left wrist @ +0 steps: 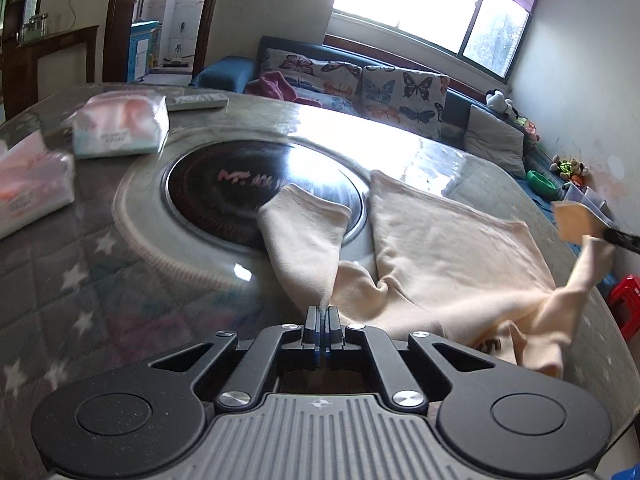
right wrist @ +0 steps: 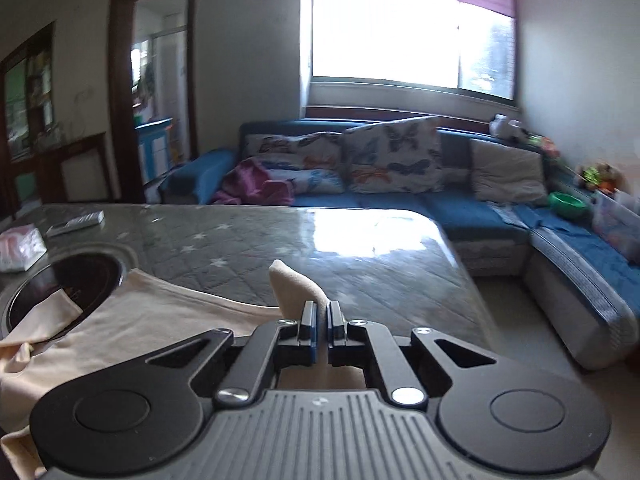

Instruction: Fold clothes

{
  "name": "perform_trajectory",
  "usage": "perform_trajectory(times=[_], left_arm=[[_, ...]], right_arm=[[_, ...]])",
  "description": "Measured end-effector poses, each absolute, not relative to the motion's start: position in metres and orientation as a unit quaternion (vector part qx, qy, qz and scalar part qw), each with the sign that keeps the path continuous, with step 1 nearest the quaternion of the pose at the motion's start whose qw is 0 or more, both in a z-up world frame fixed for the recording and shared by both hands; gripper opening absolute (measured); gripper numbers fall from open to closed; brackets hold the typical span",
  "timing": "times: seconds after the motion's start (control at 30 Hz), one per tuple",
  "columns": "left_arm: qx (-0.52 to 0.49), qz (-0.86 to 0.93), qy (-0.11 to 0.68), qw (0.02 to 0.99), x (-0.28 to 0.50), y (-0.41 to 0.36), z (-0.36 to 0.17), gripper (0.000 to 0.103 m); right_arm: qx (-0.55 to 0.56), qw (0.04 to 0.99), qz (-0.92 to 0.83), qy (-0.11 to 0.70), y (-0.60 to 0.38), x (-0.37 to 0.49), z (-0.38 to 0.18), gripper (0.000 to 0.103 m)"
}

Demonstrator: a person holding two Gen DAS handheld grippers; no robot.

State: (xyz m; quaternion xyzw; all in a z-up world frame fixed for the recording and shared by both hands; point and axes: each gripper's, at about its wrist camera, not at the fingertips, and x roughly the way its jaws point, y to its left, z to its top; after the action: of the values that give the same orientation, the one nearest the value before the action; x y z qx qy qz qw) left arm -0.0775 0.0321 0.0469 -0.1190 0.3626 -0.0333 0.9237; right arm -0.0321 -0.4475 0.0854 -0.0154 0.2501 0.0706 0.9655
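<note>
A cream long-sleeved garment point(left wrist: 448, 256) lies spread on the glass-topped table point(left wrist: 120, 280). My left gripper point(left wrist: 321, 312) is shut on one sleeve point(left wrist: 304, 232), whose cuff lies over the round black hob. My right gripper point(right wrist: 321, 308) is shut on the other sleeve point(right wrist: 296, 286), held up off the table; its cuff sticks up past the fingers. In the left wrist view the right gripper's tip point(left wrist: 624, 238) shows at the far right, lifting that sleeve. The garment's body point(right wrist: 140, 320) lies to the left in the right wrist view.
A round black hob point(left wrist: 248, 188) is set into the table's middle. Two tissue packs point(left wrist: 120, 128) and a remote point(left wrist: 196, 101) lie at the far left. A blue corner sofa point(right wrist: 440, 200) with cushions stands beyond the table. A red stool point(left wrist: 626, 300) stands at the right.
</note>
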Motion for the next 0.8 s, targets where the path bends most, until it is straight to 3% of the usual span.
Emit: perform_trajectory(times=[0.37, 0.47, 0.57, 0.67, 0.8], left_arm=[[-0.077, -0.047, 0.387, 0.918, -0.102, 0.043, 0.046, 0.006], [-0.063, -0.045, 0.374, 0.924, -0.102, 0.047, 0.057, 0.013], [-0.06, -0.043, 0.361, 0.93, -0.094, 0.045, 0.065, 0.02], [-0.051, -0.055, 0.353, 0.932, -0.077, 0.034, 0.068, 0.028], [-0.025, -0.076, 0.349, 0.934, -0.047, 0.011, 0.067, 0.03]], right_arm=[[0.028, 0.946, -0.035, 0.321, -0.515, -0.113, 0.046, 0.009], [0.014, 0.947, -0.031, 0.319, -0.515, -0.118, 0.05, 0.012], [0.0, 0.951, -0.007, 0.308, -0.503, -0.113, 0.058, 0.028], [-0.015, 0.95, 0.042, 0.308, -0.478, -0.096, 0.059, 0.03], [-0.024, 0.943, 0.091, 0.319, -0.451, -0.07, 0.053, 0.031]])
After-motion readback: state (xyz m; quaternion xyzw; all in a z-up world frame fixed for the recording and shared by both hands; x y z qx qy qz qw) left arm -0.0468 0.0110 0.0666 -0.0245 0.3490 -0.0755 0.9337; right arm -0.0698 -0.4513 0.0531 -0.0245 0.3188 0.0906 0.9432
